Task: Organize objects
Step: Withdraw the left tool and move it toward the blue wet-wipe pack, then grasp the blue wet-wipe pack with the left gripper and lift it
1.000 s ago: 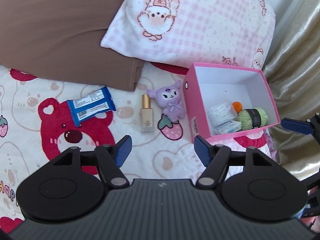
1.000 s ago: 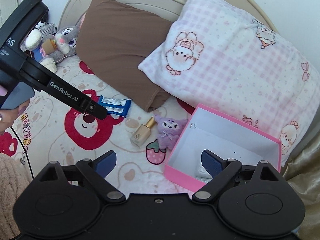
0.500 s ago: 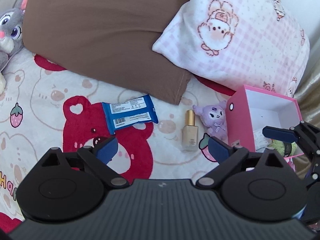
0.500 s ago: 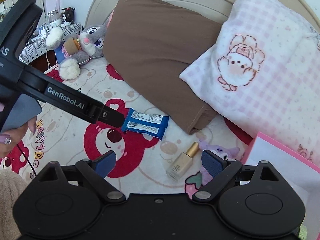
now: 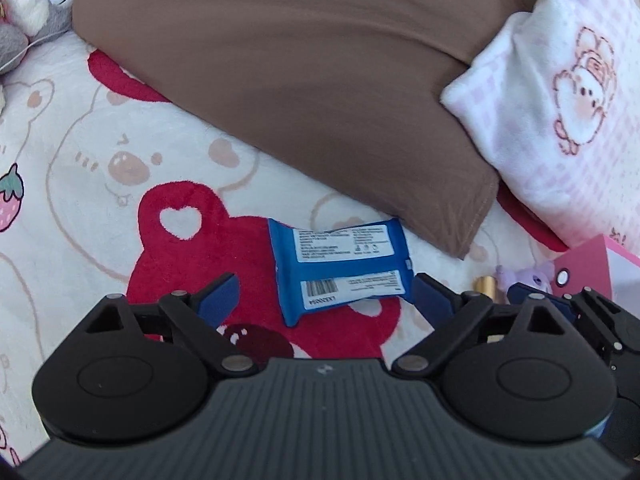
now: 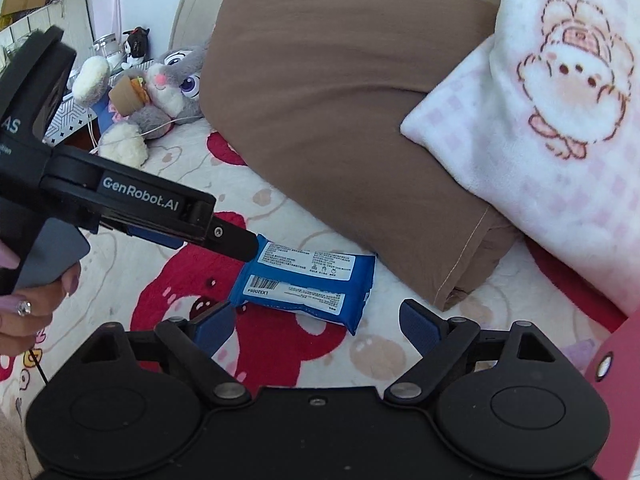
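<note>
The flat blue plastic wipes pack [image 5: 340,266] lies on the bed's soft bear-print blanket [image 5: 80,168], just below the corner of the big brown pillow [image 5: 288,80], with its long side running across between the pads. The left tongs [image 5: 324,294] are wide open and have just closed a little, the pack lies right in front of them with one pad near each short end, and nothing is pinched. The right tongs [image 6: 316,322] are open too, have just closed a little, hold nothing, and sit just below the pack, so I think the left hand [image 6: 24,312] is the better placed one.

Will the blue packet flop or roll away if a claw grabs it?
The blue packet looks soft and crinkled, so it probably bends a little. It lies flat on the fuzzy blanket, so it likely won't roll. Its shiny wrapper may be slippery.
</note>
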Motion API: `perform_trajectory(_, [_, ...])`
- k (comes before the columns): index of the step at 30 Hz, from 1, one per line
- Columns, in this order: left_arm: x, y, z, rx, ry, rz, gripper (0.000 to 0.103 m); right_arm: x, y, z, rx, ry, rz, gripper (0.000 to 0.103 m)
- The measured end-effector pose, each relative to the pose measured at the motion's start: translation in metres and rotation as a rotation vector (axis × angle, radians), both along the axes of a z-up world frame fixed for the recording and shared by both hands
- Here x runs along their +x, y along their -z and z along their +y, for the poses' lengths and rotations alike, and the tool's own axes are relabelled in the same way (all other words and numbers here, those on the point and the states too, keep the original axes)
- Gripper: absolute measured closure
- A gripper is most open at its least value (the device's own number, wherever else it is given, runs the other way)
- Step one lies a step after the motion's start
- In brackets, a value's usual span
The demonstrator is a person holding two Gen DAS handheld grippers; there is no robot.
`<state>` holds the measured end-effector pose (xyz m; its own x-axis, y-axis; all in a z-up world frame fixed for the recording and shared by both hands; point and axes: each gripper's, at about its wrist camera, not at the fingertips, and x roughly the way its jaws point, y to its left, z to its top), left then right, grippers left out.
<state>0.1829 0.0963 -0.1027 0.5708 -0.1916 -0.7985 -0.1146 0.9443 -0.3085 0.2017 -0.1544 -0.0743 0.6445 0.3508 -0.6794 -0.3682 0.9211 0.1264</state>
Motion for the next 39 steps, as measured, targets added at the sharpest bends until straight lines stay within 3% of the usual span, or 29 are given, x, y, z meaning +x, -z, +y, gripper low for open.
perform_trajectory(4, [0.008,0.029,0.013,-0.01,-0.021,0.007,0.013,0.024,0.027,-0.005,0.064,0.056,0.052,0.017])
perform_trajectory(7, [0.011,0.047,0.02,-0.059,-0.019,-0.006,0.016,0.039,0.045,-0.008,0.087,0.096,0.108,0.022])
perform_trajectory(8, [0.014,0.053,0.021,-0.064,-0.027,0.011,0.019,0.043,0.051,-0.01,0.098,0.107,0.128,0.022])
perform_trajectory(10, [0.017,0.059,0.021,-0.078,-0.024,-0.006,0.035,0.051,0.06,-0.011,0.114,0.119,0.161,0.024])
perform_trajectory(14, [0.022,0.063,0.018,-0.097,-0.005,-0.046,0.046,0.059,0.069,-0.014,0.167,0.131,0.17,0.03])
perform_trajectory(17, [0.03,0.066,0.014,-0.103,0.009,-0.046,0.066,0.067,0.074,-0.014,0.219,0.14,0.167,0.049])
perform_trajectory(18, [0.031,0.065,0.014,-0.123,0.003,-0.05,0.074,0.069,0.077,-0.014,0.242,0.161,0.175,0.06])
perform_trajectory(19, [0.031,0.065,0.014,-0.13,-0.004,-0.046,0.076,0.071,0.078,-0.013,0.269,0.184,0.189,0.063])
perform_trajectory(25, [0.022,0.061,0.016,-0.16,-0.026,-0.028,0.08,0.055,0.067,-0.001,0.179,0.156,0.173,0.07])
perform_trajectory(32, [0.003,0.052,0.024,-0.244,0.009,0.044,0.08,0.01,0.056,-0.003,0.161,0.144,0.201,0.075])
perform_trajectory(39, [-0.042,0.012,-0.014,-0.199,0.102,0.033,0.08,-0.039,0.034,-0.021,0.167,0.155,0.18,0.076])
